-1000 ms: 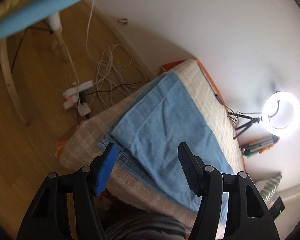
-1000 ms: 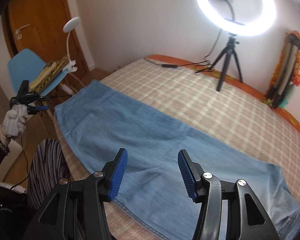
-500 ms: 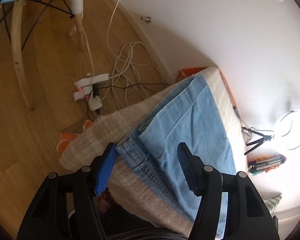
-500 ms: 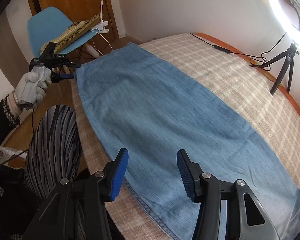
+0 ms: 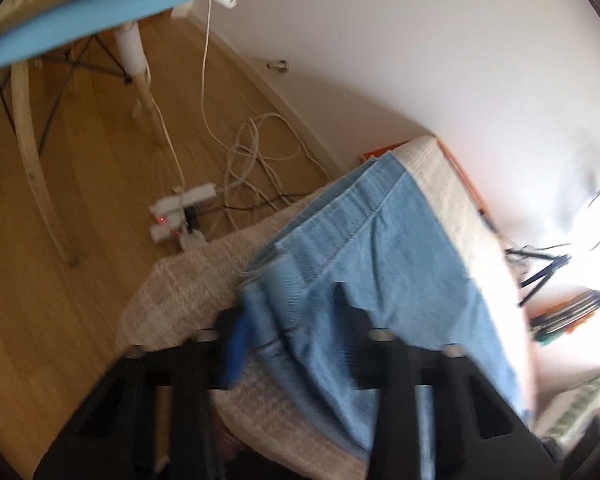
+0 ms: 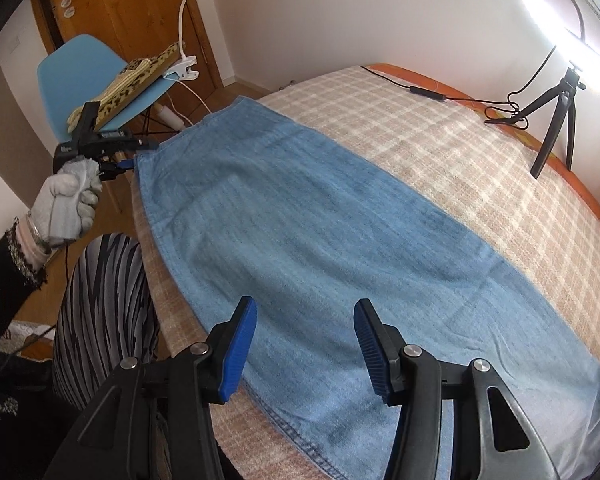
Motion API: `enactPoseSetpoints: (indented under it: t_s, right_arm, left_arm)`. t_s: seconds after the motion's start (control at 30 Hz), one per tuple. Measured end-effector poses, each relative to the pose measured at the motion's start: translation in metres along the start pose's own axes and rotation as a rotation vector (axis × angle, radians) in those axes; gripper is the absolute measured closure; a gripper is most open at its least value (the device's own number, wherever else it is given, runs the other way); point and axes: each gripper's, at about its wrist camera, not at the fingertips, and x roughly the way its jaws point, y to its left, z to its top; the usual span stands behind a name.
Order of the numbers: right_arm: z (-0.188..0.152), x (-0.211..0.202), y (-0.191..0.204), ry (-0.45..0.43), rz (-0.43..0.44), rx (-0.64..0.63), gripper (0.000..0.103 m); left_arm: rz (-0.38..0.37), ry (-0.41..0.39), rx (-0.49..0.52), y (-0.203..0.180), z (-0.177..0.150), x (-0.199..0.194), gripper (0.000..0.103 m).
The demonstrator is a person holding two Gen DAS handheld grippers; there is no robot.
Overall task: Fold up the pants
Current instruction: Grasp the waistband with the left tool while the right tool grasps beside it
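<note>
— Condition of the light-blue denim pants [image 6: 332,236]?
— Flat, lengthwise on the checked beige bedspread [image 6: 480,168].
— Change?
— My left gripper [image 5: 296,332] has advanced onto the waistband corner, grip blurred, cannot tell; right gripper [image 6: 306,354] gapes wide above.

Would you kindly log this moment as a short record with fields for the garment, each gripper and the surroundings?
garment: blue jeans lying flat along the checked bedspread
left gripper: at the jeans' end corner, denim between its fingers, blurred
right gripper: open, above the jeans' near edge
surroundings: blue chair, ring light tripod
</note>
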Motion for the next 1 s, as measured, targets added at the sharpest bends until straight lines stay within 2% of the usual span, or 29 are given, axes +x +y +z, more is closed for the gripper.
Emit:
enactPoseSetpoints:
  t_s: [0.1, 0.23, 0.5, 0.67, 0.87, 1.0]
  right_arm:
    - [0.009, 0.001, 0.002, 0.000, 0.005, 0.009, 0.048]
    - [0.028, 0.005, 0.004, 0.008, 0.035, 0.044, 0.038]
    - [0.105, 0.033, 0.020, 0.021, 0.142, 0.090, 0.031]
    - [0.163, 0.070, 0.031, 0.062, 0.241, 0.125, 0.029]
    - [0.236, 0.133, 0.059, 0.134, 0.312, 0.157, 0.028]
    - [0.277, 0.189, 0.091, 0.255, 0.327, 0.135, 0.028]
  left_arm:
    - [-0.008, -0.040, 0.054, -0.005, 0.000, -0.004, 0.088]
    - [-0.008, -0.099, 0.193, -0.020, -0.006, -0.015, 0.089]
    - [-0.054, -0.175, 0.446, -0.058, -0.022, -0.032, 0.090]
    - [-0.090, -0.190, 0.571, -0.076, -0.032, -0.031, 0.090]
    - [-0.162, -0.188, 0.606, -0.082, -0.035, -0.032, 0.090]
    - [-0.201, -0.190, 0.641, -0.086, -0.039, -0.033, 0.090]
